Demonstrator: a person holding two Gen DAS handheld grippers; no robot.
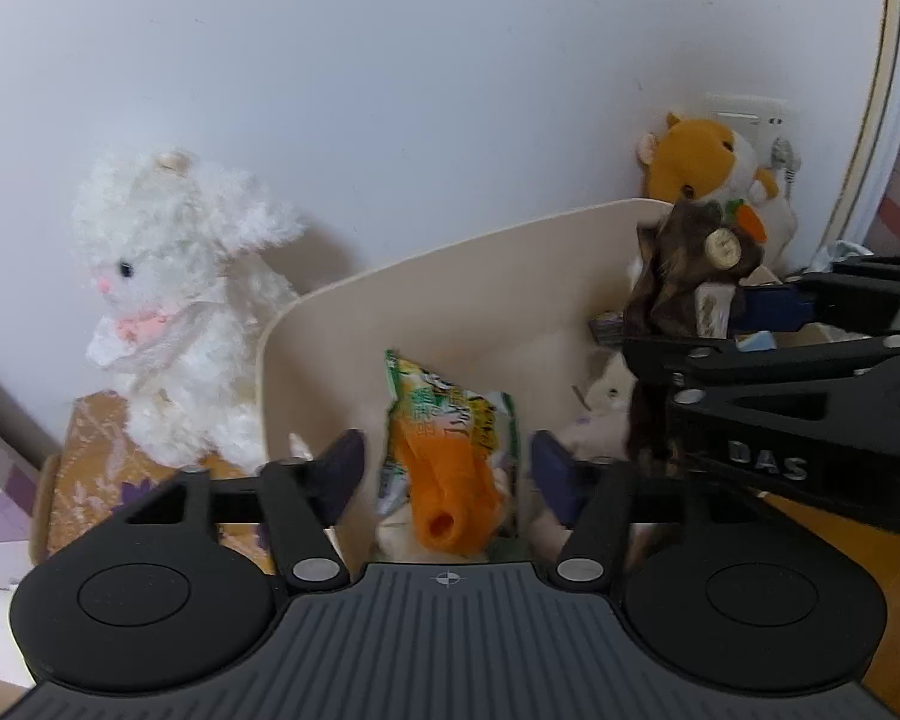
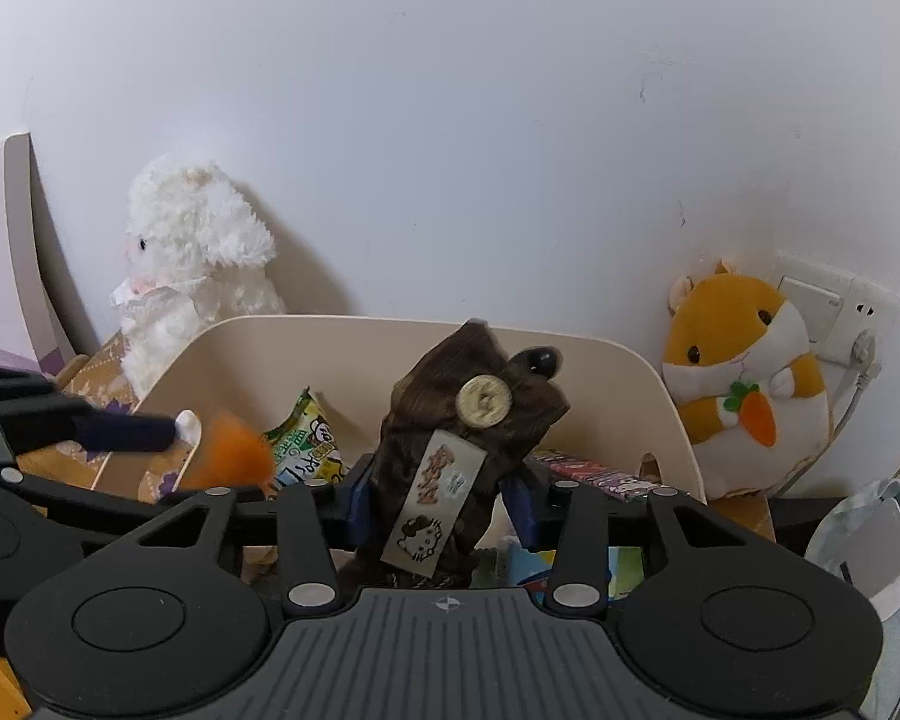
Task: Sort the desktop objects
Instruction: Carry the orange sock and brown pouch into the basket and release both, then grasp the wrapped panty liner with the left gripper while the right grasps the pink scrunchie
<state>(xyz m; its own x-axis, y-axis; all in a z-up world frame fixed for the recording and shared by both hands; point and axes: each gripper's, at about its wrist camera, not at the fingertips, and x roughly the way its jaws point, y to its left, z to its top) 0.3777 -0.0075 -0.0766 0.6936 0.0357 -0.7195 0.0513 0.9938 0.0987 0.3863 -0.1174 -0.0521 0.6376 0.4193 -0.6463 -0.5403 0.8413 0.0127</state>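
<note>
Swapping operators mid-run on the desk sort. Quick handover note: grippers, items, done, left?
Left gripper: open, orange plush loose between its fingers, over the beige bin.
Right gripper: brown plush with a button stands between its pads; whether they press it is unclear.
In the bin: green snack packet.
Behind the bin: white rabbit on a patterned box, hamster by the wall.
Left: check both plushes land in the bin, then clear the grippers.

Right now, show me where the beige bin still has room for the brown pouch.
Free: the beige bin floor along its back wall, behind the brown pouch. Crowded: left, with the snack packet and orange toy; right, with printed packets.
</note>
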